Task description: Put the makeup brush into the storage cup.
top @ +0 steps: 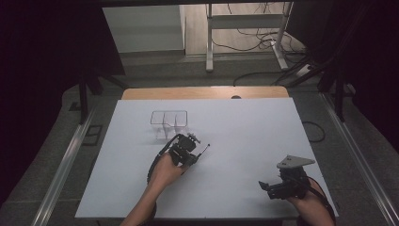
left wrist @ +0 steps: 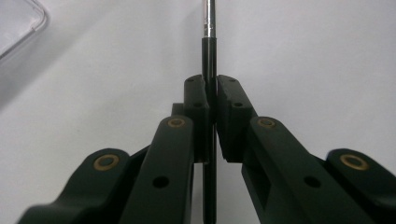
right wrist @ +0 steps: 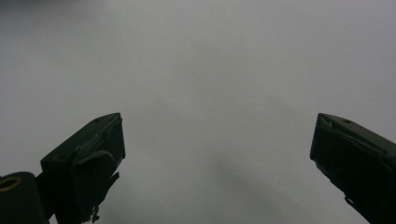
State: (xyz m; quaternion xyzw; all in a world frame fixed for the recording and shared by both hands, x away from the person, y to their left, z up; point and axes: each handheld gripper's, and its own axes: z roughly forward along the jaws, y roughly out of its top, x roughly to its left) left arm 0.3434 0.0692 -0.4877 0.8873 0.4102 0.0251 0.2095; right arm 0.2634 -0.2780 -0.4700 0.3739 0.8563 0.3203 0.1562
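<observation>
A thin black pen with a silver end (left wrist: 208, 51) runs straight up between the jaws of my left gripper (left wrist: 212, 86), which is shut on its dark barrel. From above, that left gripper (top: 192, 157) sits left of the table's middle, and the pen (top: 203, 150) sticks out of it up and to the right, just above the white surface. My right gripper (top: 266, 188) rests near the front right corner, pointing left. Its jaws stand wide apart with nothing between them (right wrist: 218, 119).
A clear plastic organiser with several compartments (top: 169, 120) stands just behind the left gripper; its corner (left wrist: 18, 23) shows at the upper left of the left gripper view. A white sheet (top: 244, 132) covers the table. A wooden edge (top: 202, 92) runs along the back.
</observation>
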